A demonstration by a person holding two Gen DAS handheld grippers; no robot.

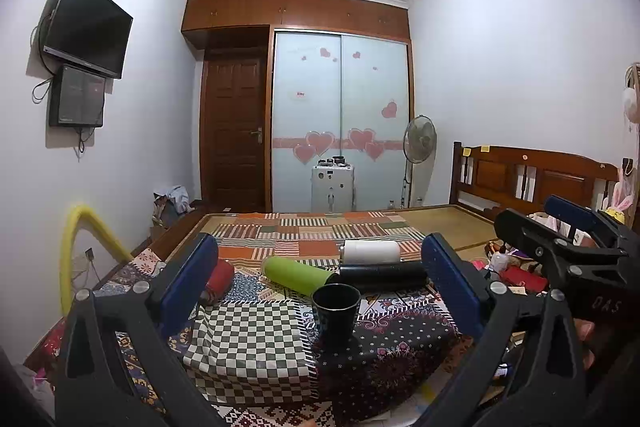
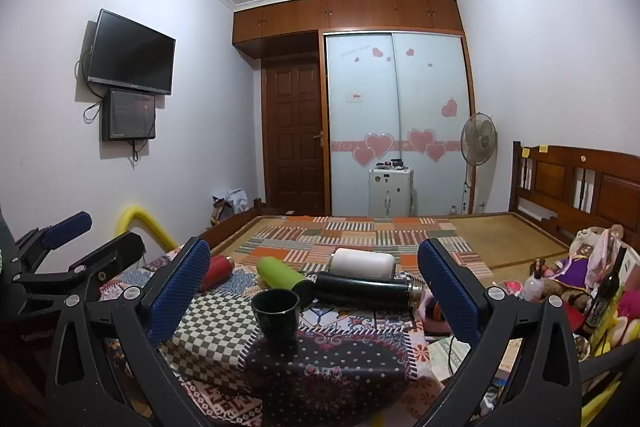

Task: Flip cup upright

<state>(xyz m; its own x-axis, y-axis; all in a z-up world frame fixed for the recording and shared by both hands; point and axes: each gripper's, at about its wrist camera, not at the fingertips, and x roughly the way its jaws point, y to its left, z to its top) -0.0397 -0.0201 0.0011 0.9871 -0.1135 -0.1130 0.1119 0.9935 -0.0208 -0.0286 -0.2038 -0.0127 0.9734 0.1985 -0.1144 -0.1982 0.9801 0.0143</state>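
Both claws gape; dark cup point(image 1: 335, 311) stands upright, mouth up.

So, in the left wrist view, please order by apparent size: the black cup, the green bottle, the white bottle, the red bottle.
1. Green bottle
2. Black cup, similar in size but nearer the camera, so unsure
3. White bottle
4. Red bottle, partly hidden

We've got both wrist cams low over the patchwork bed point(image 1: 256, 339), looking level down the room at the wardrobe point(image 1: 340, 123). Left cam sits left and catches the right gripper point(image 1: 560, 227) at its right edge; right cam catches the left gripper point(image 2: 76, 239). Both share the cup point(image 2: 276, 313) up close.
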